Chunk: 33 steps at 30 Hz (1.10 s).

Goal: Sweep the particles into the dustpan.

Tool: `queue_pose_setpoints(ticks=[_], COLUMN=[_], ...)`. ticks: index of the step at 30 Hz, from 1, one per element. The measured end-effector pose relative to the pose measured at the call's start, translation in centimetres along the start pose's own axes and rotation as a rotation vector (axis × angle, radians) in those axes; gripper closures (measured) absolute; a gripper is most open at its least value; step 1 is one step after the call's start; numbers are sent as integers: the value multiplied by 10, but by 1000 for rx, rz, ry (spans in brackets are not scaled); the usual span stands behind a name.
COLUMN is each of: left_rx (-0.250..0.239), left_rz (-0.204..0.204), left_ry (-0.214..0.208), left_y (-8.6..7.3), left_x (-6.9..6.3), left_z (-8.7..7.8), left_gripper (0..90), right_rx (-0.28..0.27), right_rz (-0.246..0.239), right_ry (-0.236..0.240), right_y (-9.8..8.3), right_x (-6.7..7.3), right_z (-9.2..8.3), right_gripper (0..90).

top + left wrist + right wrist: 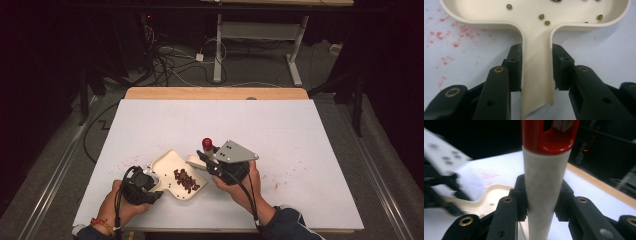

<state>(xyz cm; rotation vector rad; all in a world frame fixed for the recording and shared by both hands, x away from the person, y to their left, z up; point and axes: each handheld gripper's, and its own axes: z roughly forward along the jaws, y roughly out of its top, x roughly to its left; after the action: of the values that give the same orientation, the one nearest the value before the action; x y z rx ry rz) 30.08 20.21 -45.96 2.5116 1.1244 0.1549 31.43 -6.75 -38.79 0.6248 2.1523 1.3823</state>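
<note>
A cream scoop-shaped tray (165,161) lies on the white table near its front edge, with a heap of dark red beans (186,181) in it. My left gripper (153,186) is shut on the tray's flat handle (536,75), one pad against each side of it. A few green beans (541,16) lie loose in the tray's bowl (574,15). My right gripper (207,161) is shut on a white cylindrical handle (546,195) with a red end cap (549,135). It holds the handle upright just right of the tray (491,192), with the red cap (206,144) on top.
Red specks and smears (439,35) dot the white table cover (220,120) around the tray. The table's wooden back edge (215,93) runs behind it. Beyond are cables on the floor (170,65) and a white desk frame (260,35).
</note>
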Motion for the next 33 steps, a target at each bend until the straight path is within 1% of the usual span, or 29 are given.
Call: queue_pose_setpoints(ticks=[2, 4, 6, 8, 10, 12, 15, 19, 21, 25, 27, 29, 32, 33], left_rx=[-3, -7, -10, -19, -21, -17, -27, -40, -48, -54, -56, -63, -70, -70], left_rz=[0, -1, -6, -19, -26, -29, -34, -48, -57, -67, -71, -80, -92, -94], left_ry=[1, 3, 4, 8, 8, 10, 20, 26, 26, 30, 31, 34, 40, 44], left_y=[0, -1, -1, -2, -3, -3, -2, -2, -2, -1, -1, -1, 0, 0], left_x=[0, 0, 0, 1, 2, 1, 0, -1, 0, 1, 2, 2, 3, 4], left_z=[0, 0, 1, 2, 3, 5, 6, 7, 8, 8, 9, 9, 9, 10], left_gripper=[632, 632, 631, 625, 619, 618, 618, 618, 617, 618, 618, 615, 611, 611], right_rx=[-17, -34, -52, -61, -68, -62, -46, -48, -50, -53, -48, -28, 0, 9], right_rz=[12, 18, 4, 1, 20, 35, 43, 59, 73, 87, 97, 89, 90, 97], right_ry=[30, 38, 21, 16, 11, 3, -14, -27, -35, -64, -65, -51, -53, -55], right_y=[3, 6, 9, 11, 11, 10, 8, 5, 4, 2, 0, -3, -9, -12], right_x=[4, 5, 5, 1, -6, -13, -21, -33, -40, -56, -64, -70, -80, -84], right_z=[-3, -7, -11, -15, -20, -23, -27, -36, -44, -61, -70, -78, -92, -96], right_gripper=[694, 694, 694, 693, 693, 693, 693, 693, 693, 693, 693, 693, 693, 693])
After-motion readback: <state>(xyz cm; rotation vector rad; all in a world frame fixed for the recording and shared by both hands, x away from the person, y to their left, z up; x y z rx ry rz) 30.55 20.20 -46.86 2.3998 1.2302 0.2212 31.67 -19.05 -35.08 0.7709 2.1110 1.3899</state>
